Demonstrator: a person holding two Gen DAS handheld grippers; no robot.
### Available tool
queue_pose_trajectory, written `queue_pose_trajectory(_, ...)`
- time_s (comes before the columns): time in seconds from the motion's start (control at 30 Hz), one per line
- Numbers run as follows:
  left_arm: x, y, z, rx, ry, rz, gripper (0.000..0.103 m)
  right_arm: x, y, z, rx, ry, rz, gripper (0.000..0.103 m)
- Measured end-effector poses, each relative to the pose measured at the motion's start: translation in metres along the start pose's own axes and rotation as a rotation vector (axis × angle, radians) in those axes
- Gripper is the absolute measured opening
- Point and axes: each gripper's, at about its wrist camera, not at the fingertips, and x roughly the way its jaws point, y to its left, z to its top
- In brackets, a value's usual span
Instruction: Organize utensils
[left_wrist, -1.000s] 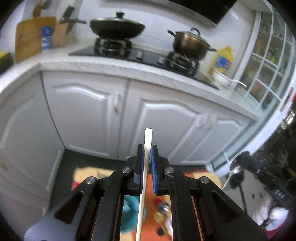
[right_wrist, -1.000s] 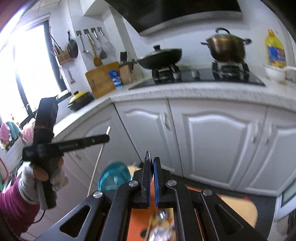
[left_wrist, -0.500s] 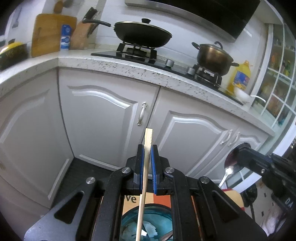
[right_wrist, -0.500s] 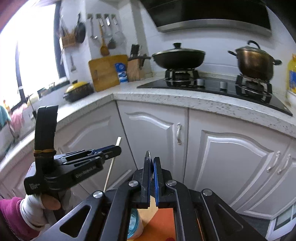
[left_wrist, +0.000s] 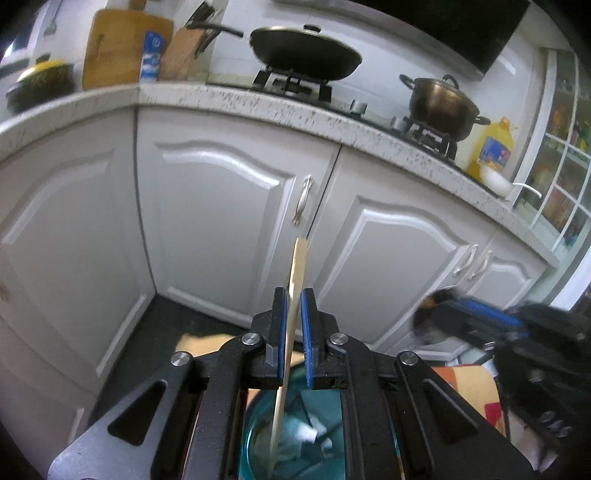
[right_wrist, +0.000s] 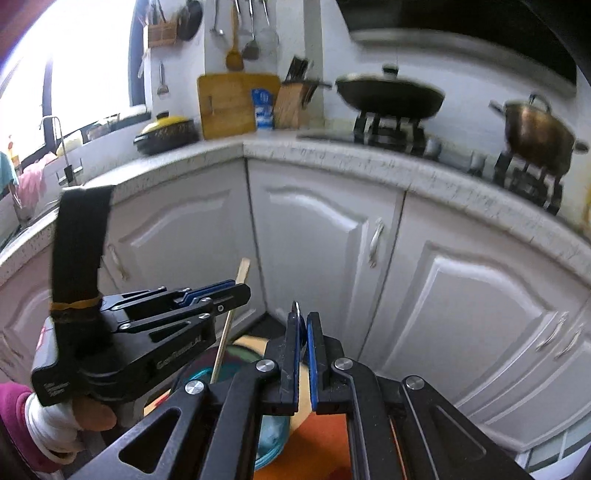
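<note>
My left gripper (left_wrist: 293, 295) is shut on a pale wooden chopstick (left_wrist: 295, 273) that stands almost upright, its lower end reaching down into a teal glass container (left_wrist: 295, 424) below the jaws. In the right wrist view the left gripper (right_wrist: 236, 290) shows at left with the chopstick (right_wrist: 242, 269) over the teal container (right_wrist: 192, 374). My right gripper (right_wrist: 301, 321) is shut on a thin metal utensil (right_wrist: 296, 308), seen edge-on between the blue pads. The right gripper (left_wrist: 480, 310) appears blurred at the right of the left wrist view.
White cabinet doors (left_wrist: 229, 221) fill the background under a speckled counter (left_wrist: 295, 110) with a wok (left_wrist: 306, 51), a pot (left_wrist: 441, 103), an oil bottle (left_wrist: 491, 151), a cutting board (right_wrist: 236, 103) and a knife block (right_wrist: 291, 99). An orange patterned surface (right_wrist: 321, 443) lies below.
Both grippers have dropped lower and turned left. The chopstick's lower end now sits deeper inside the teal container. The right gripper has moved closer to the left one.
</note>
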Motion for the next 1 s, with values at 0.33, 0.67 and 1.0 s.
queue_pose_trajectory(0.33, -0.025, 0.003, -0.015, -0.032, 0.054, -0.013, 0.042, 0.006, -0.021, -0.015, 0.168, 0.062, 0.129, 0.033)
queue_pose_trajectory(0.67, -0.055, -0.013, -0.027, -0.002, 0.091, 0.019, 0.045, -0.031, -0.017, -0.031, 0.169, 0.047, 0.085, 0.034)
queue_pose_trajectory(1.0, -0.083, -0.046, -0.047, 0.052, 0.097, 0.050, 0.046, -0.074, -0.011, -0.062, 0.185, 0.027, -0.010, 0.039)
